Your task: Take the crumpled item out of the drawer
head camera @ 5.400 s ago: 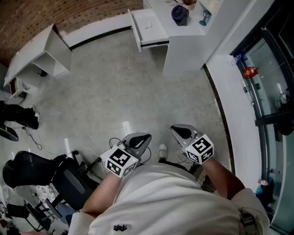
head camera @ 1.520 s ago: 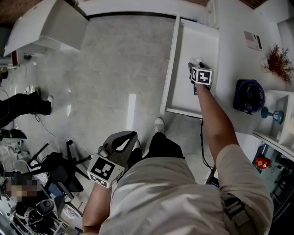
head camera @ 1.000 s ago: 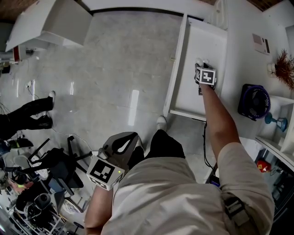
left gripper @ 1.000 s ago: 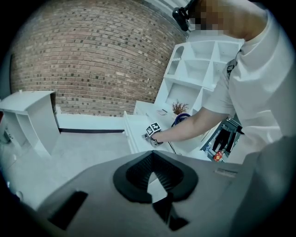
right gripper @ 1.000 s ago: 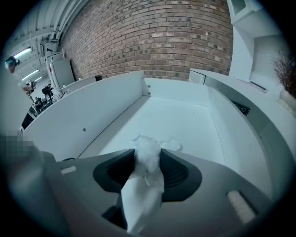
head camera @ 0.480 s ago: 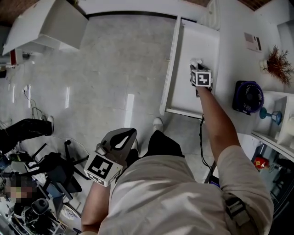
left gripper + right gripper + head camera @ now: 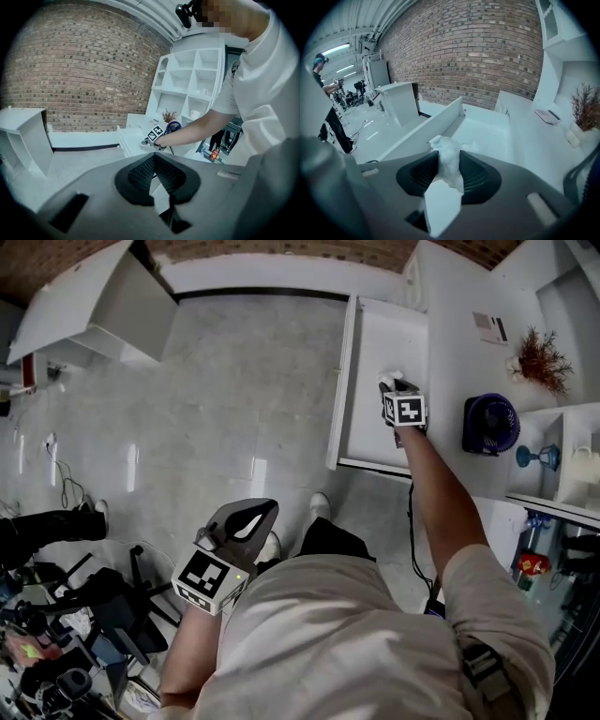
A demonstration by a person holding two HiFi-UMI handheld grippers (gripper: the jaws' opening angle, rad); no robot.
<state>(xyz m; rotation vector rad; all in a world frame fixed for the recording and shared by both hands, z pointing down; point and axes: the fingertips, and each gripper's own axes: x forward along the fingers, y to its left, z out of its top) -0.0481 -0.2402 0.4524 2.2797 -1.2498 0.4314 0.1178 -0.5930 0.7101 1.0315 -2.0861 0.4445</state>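
Though glossy, grey floor (image 7: pixel 234 371), brick wall (image 7: pixel 478 51).

Crumpled item (image 7: pixel 390 377) mostly behind right gripper (image 7: pixel 397 387), leaflet (image 7: pixel 488 327) print — illegible

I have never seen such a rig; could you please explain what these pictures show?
A person wears a camera on the head and holds a two-jaw gripper in each hand. The head view looks down on them; the other two views come from cameras riding on the grippers, looking along their jaws. The right gripper reaches over an open white drawer, and its jaws have just closed on the crumpled white item. The left gripper waits by the person's side, jaws together and empty. On the cabinet top beside the drawer stand a blue fan and a dried plant.
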